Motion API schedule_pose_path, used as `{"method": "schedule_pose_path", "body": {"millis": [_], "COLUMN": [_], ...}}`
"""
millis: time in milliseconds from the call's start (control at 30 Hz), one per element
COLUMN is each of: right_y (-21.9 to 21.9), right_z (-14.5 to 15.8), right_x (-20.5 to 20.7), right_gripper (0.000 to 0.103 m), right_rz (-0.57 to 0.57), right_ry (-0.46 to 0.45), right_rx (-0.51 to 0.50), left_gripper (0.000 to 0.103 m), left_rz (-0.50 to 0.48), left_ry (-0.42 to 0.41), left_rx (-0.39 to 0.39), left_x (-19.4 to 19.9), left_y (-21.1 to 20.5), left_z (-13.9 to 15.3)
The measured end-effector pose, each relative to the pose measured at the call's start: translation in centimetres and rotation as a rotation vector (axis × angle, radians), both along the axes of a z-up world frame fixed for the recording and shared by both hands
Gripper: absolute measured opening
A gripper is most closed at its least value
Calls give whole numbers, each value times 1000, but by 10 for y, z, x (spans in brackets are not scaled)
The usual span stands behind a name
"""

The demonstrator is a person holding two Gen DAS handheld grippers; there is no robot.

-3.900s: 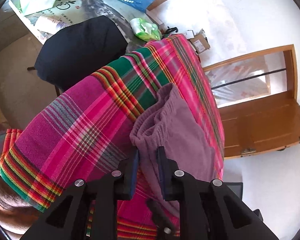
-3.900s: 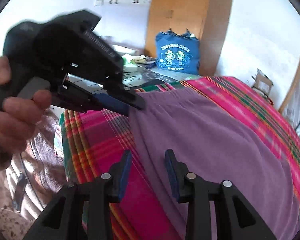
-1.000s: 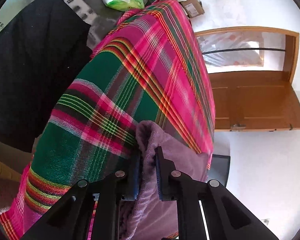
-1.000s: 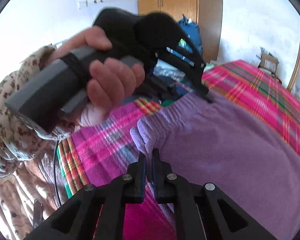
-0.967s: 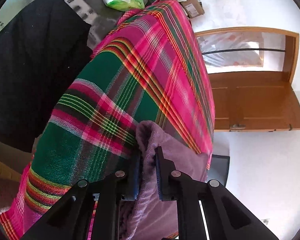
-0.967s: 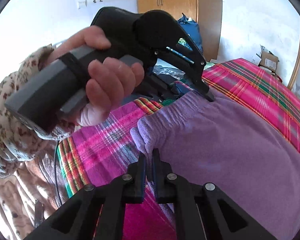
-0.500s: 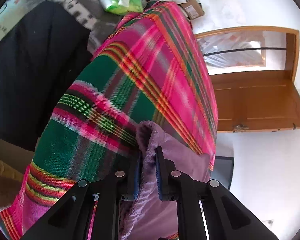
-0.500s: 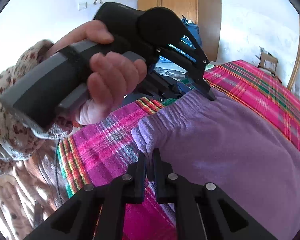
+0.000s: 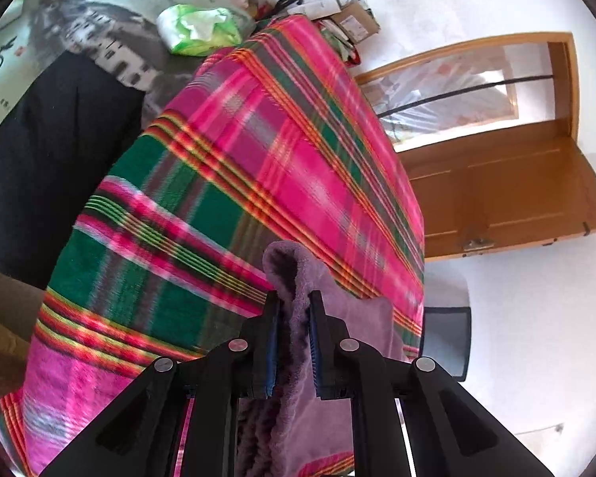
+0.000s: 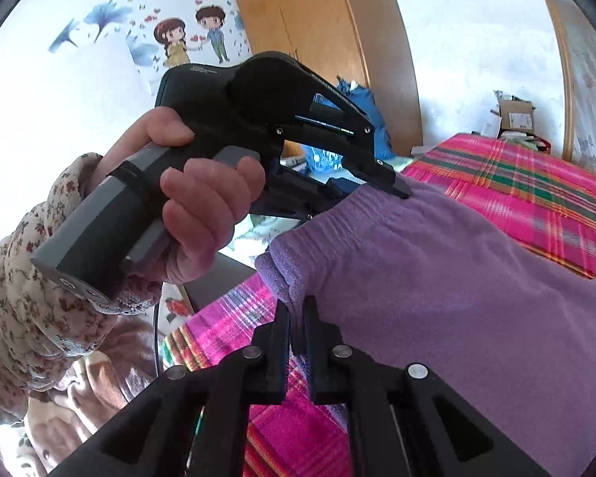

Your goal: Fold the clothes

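Observation:
A purple fleece garment (image 10: 437, 278) hangs lifted over a pink and green plaid blanket (image 9: 226, 183). My left gripper (image 9: 294, 302) is shut on one corner of its elastic waistband (image 9: 290, 278), the cloth bunched between the pads. My right gripper (image 10: 296, 310) is shut on the other waistband corner (image 10: 282, 270). In the right wrist view the left gripper (image 10: 397, 187), held by a hand (image 10: 202, 206) in a floral sleeve, pinches the far end of the waistband. The waistband stretches between the two grippers.
A black garment (image 9: 39, 151) lies left of the blanket beside a green and white packet (image 9: 198, 28). Boxes (image 9: 349, 20) sit at the far end. A wooden door (image 9: 516, 183) stands open on the right. A wardrobe (image 10: 322, 39) and a blue bag (image 10: 361, 119) are behind.
Both grippers have risen with the waistband, lifting the purple garment off the blanket. The left gripper's hand sits higher in the right wrist view, and the wall stickers have come into sight.

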State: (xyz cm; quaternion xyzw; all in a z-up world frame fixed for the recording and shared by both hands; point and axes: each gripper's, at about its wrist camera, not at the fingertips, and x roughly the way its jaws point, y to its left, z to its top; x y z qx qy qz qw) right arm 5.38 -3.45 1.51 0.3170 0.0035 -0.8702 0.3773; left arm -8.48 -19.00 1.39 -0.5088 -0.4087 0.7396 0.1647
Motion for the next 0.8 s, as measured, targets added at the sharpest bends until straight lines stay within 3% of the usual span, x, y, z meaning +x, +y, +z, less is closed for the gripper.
{"method": "schedule_pose_path", "body": {"millis": [300,800], "right_y": [30,112], "right_z": [24,48], "right_x": [10,45], "right_gripper": [7,6], "right_rz": [-52,-160], "right_ry": [40,66], "right_rx": [-82,-144], "left_gripper": [14,14], "left_rz": [-60,-133], "left_ry": [71,72], "left_rx": [-48,-122], "left_x": [3,3], "left_y": [48,132], "left_z": [39,69]}}
